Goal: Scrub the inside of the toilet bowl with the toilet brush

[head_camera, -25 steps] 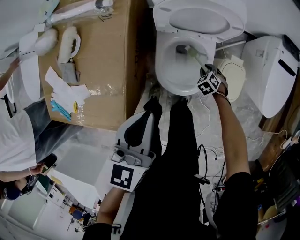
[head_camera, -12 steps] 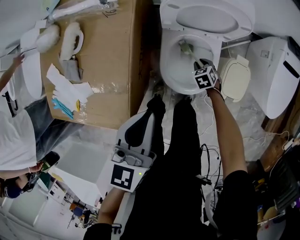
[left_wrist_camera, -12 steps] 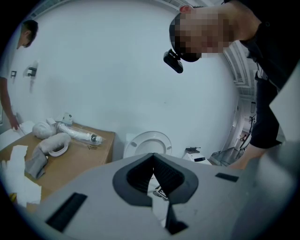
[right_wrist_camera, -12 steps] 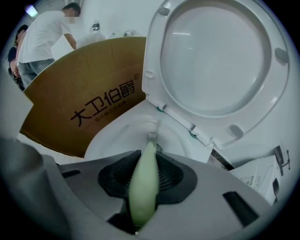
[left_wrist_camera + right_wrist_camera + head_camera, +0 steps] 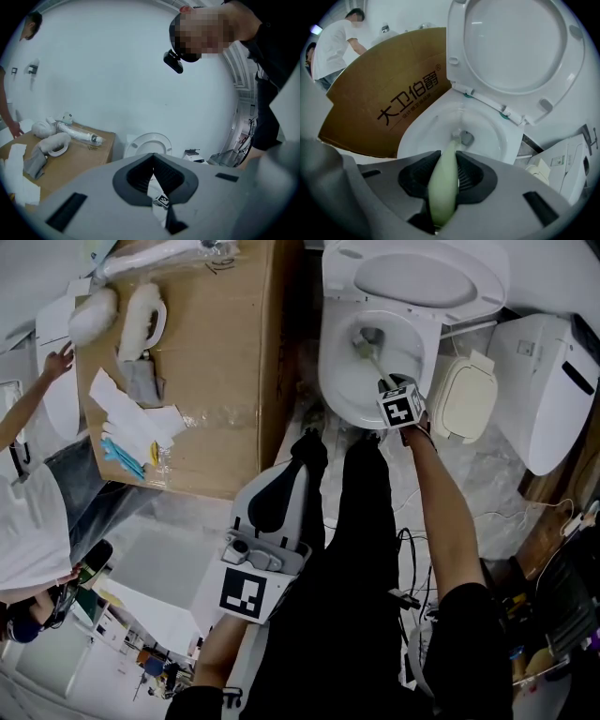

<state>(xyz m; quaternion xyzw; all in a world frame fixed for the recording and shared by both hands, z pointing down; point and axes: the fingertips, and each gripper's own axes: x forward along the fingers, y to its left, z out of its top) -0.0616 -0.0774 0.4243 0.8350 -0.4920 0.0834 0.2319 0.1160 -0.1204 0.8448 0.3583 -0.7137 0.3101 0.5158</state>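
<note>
The white toilet bowl (image 5: 330,381) stands open with its lid (image 5: 422,273) raised. My right gripper (image 5: 386,382) hangs over the bowl's near rim, shut on the pale green handle of the toilet brush (image 5: 376,362). The brush head (image 5: 367,337) is down by the drain. In the right gripper view the handle (image 5: 443,187) runs between the right gripper (image 5: 445,176) jaws down to the bristles (image 5: 459,137) inside the bowl (image 5: 426,126). My left gripper (image 5: 306,450) is held low by the person's legs, shut and empty; the left gripper (image 5: 153,174) shows no object between its pads.
A large cardboard box (image 5: 225,381) stands tight against the bowl's left side, with white parts and papers on top. Another white toilet unit (image 5: 553,381) and a cream lid (image 5: 469,395) lie to the right. Cables (image 5: 412,549) run over the floor. A person (image 5: 28,512) stands at far left.
My right gripper has shifted slightly left over the bowl with the brush, and the brush head moved a little near the drain. The left gripper has stayed put.
</note>
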